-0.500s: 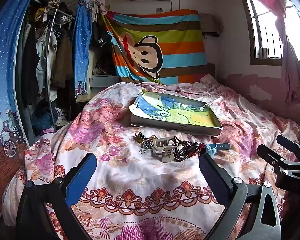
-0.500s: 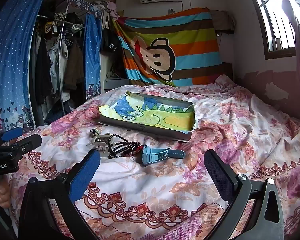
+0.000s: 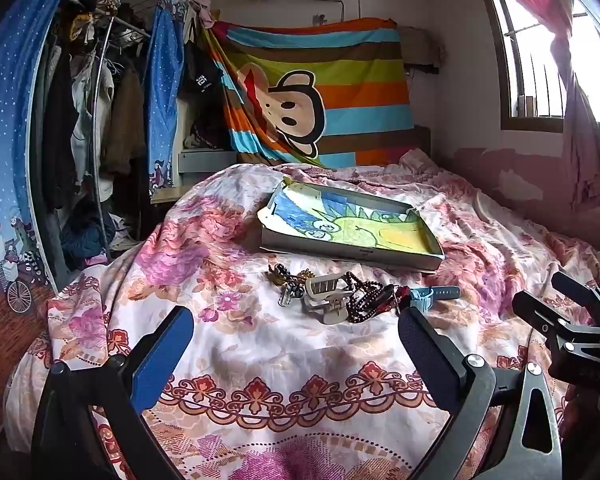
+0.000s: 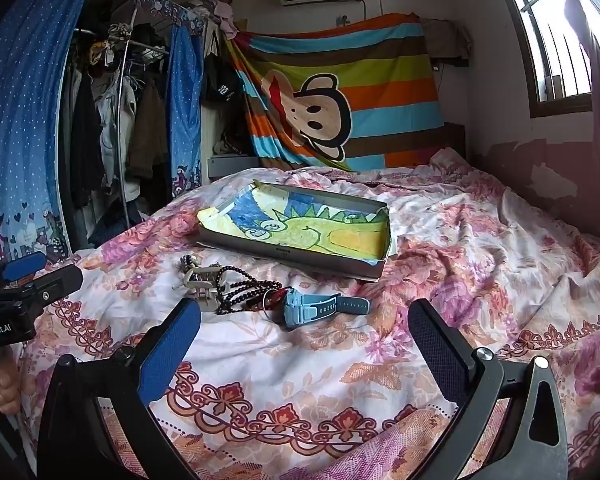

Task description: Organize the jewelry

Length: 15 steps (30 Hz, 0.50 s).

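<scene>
A small heap of jewelry lies on the flowered bedspread: a beige hair claw (image 3: 326,298) (image 4: 202,282), dark bead strands (image 3: 364,300) (image 4: 244,290), a gold-toned chain with a metal tag (image 3: 286,280), a red piece (image 4: 274,298) and a light blue watch (image 3: 436,294) (image 4: 320,308). Behind it sits a shallow box tray lined with a dinosaur drawing (image 3: 352,230) (image 4: 300,228). My left gripper (image 3: 292,334) is open, short of the heap. My right gripper (image 4: 304,330) is open too, just short of the watch. Nothing is between either pair of fingers.
The bed fills the foreground; its left edge drops toward a crowded clothes rack (image 3: 96,120) behind blue curtains. A striped monkey blanket (image 3: 320,92) hangs at the head. A barred window (image 3: 548,60) is on the right wall. A hand (image 4: 4,392) holds the left gripper.
Both grippers have crept slightly closer to the jewelry heap. Nothing on the bed has moved and both stay open.
</scene>
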Available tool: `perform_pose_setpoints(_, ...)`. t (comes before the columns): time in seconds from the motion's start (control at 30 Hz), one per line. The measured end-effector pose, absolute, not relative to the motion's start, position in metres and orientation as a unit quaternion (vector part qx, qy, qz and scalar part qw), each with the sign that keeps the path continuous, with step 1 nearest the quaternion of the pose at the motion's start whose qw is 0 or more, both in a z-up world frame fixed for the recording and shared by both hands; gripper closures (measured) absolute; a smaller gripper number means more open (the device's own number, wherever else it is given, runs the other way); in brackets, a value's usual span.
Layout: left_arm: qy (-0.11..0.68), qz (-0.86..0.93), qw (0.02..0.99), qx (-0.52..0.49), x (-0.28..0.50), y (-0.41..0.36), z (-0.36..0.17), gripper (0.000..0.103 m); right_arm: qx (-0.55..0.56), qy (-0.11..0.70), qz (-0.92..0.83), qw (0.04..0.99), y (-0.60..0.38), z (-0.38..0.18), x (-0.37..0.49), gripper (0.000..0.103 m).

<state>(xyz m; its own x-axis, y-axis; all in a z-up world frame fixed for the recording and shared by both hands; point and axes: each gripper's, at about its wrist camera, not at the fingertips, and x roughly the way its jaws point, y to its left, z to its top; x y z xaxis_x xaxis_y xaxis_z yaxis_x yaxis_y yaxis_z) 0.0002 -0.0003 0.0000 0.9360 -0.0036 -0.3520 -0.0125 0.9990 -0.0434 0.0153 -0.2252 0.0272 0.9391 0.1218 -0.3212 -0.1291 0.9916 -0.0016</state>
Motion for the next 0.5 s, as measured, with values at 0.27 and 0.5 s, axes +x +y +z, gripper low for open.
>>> perform_pose_setpoints(0.27, 0.178, 0.003, 0.984, -0.024, 0.0009, 0.0004, 0.0001, 0.000, -0.011, 0.164, 0.064, 0.984, -0.2253, 0.0270, 0.0155, 0.001)
perform_pose_setpoints(0.5, 0.178, 0.003, 0.984, -0.024, 0.0006, 0.0004, 0.0000, 0.000, -0.011, 0.164, 0.064, 0.984, -0.2254, 0.0267, 0.0156, 0.001)
